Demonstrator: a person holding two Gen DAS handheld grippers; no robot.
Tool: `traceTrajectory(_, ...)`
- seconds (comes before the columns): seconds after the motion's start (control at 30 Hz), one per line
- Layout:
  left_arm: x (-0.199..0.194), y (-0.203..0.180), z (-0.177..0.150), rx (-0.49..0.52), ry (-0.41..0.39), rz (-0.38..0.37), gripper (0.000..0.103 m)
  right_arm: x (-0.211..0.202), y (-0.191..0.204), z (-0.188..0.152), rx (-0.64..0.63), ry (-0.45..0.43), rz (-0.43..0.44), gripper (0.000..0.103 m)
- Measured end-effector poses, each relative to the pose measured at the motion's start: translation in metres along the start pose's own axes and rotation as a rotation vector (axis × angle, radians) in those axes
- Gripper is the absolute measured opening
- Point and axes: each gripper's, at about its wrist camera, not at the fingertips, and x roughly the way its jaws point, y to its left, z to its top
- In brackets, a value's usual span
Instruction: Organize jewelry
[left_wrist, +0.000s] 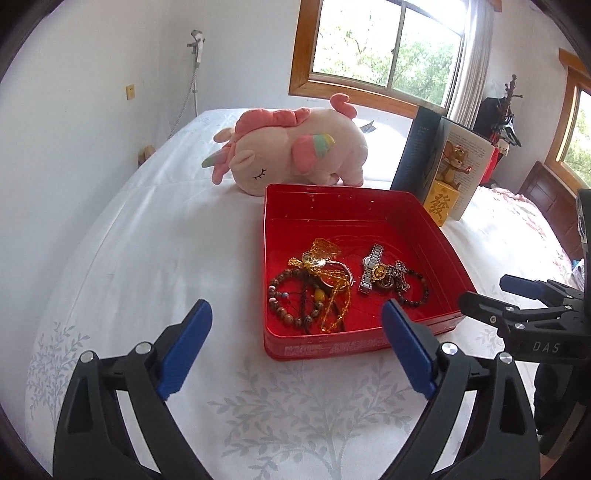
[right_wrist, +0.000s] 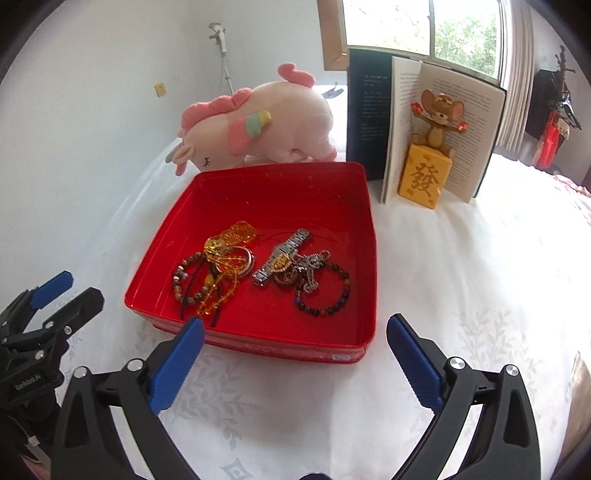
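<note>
- A white-sheeted bed (left_wrist: 147, 240) beneath a window carries the red tin (left_wrist: 436, 236).
- Jewelry (right_wrist: 258, 273) lies heaped inside it, gathered for sorting.
- Left tool (left_wrist: 295, 332) and right tool (right_wrist: 295, 347) hover before it, fingers apart, holding nothing, ready to pick.

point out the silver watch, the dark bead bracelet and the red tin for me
silver watch (right_wrist: 281, 254), right wrist view, on its metal band near the dial
dark bead bracelet (right_wrist: 345, 291), right wrist view, on the beads of its right-hand curve
red tin (left_wrist: 332, 349), left wrist view, on its near outer wall
</note>
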Motion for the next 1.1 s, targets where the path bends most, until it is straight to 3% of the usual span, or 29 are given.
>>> traceTrajectory(0.2, 0.002, -0.003, -0.005, 0.025, 0.004, 0.030, 0.095, 0.000, -0.005, -0.008, 0.006, 0.005, -0.040, 0.099)
traceTrajectory(0.4, 0.012, -0.002, -0.013, 0.023, 0.043, 0.029, 0.095, 0.002, -0.011, -0.016, 0.021, 0.014, -0.039, 0.099)
traceTrajectory(1.1, 0.026, 0.002, -0.017, 0.009, 0.068, 0.038, 0.095, 0.004, -0.009, -0.024, 0.002, 0.000, -0.052, 0.099)
